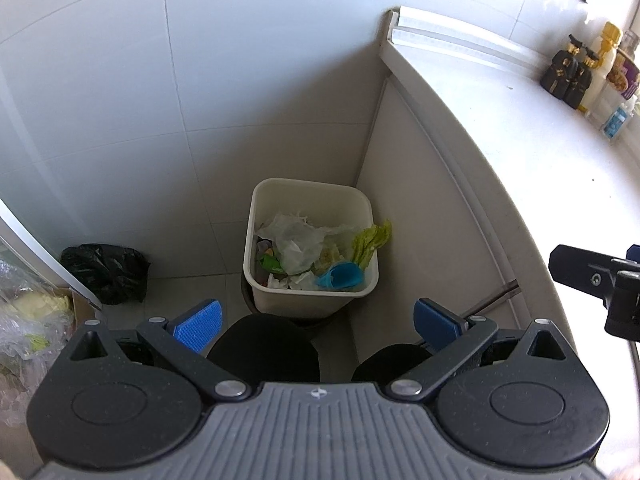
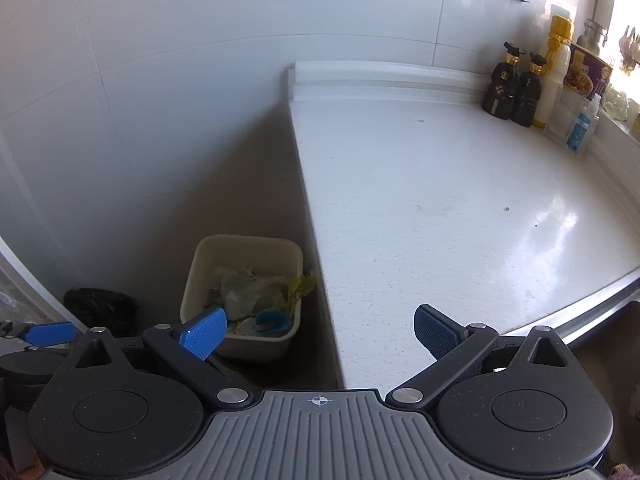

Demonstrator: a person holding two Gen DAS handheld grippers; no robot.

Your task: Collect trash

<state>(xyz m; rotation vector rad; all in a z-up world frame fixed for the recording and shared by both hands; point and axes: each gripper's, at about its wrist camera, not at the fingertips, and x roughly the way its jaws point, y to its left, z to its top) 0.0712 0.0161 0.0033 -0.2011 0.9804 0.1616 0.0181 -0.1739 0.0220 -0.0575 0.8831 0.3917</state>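
Note:
A cream square trash bin stands on the floor in the corner beside the counter. It holds crumpled clear plastic, green lettuce leaves over the right rim and a blue cup. My left gripper hovers open above and in front of the bin, nothing between its blue pads. The right wrist view shows the same bin low at the left. My right gripper is open and empty over the counter's left edge. Part of the right gripper shows at the left wrist view's right side.
A white countertop stretches right, with dark bottles, a tall white bottle and a small blue-label bottle at its back. A black bag lies on the floor left of the bin. Bagged vegetables sit at far left.

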